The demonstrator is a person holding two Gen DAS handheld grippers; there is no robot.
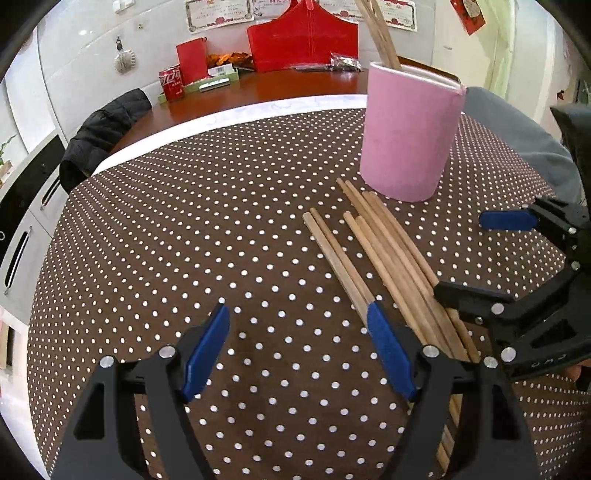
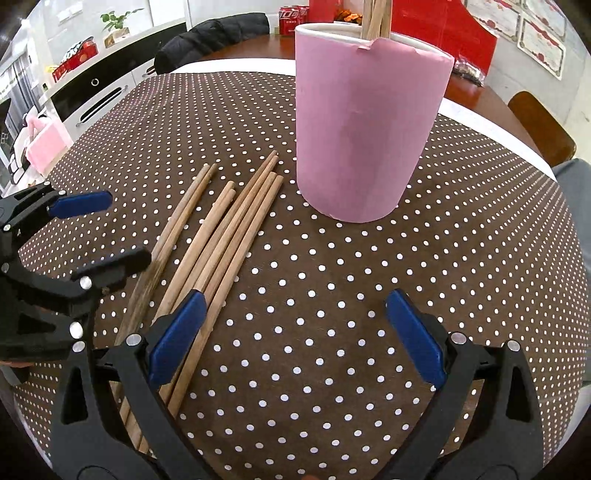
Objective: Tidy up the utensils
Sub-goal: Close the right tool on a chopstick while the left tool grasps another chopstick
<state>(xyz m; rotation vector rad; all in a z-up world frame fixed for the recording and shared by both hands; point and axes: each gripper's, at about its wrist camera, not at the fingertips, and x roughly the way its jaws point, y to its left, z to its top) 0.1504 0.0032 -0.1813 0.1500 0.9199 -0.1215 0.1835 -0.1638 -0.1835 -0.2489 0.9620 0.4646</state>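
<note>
Across the polka-dot cloth (image 1: 184,221) covering the desk (image 1: 295,88), a loose bundle of wooden chopsticks (image 1: 384,258) lay flat, fanned out a little, their far ends stopping just short of the pink holder (image 1: 410,136). And that holder stood upright on the cloth, with a few more chopsticks (image 1: 376,33) already poking out of its top! Down low, the left tool (image 1: 295,350) hung over bare cloth with its blue-padded fingers (image 1: 207,350) spread wide apart, nothing between them; its right-hand finger sat right at the edge of the bundle, over the nearest pair of sticks, though contact could not be made out. Over on the other side, the right tool (image 2: 295,339) was spread wide too, empty, with its left finger over the near ends of the sticks and its right finger above open cloth. Each tool showed up in the other's view, flanking the bundle from opposite sides, close together. At the back of the desk sat a red cola can (image 1: 171,83), a red paper bag (image 1: 303,44), and a dark jacket (image 1: 99,136) draped over a chair.
</note>
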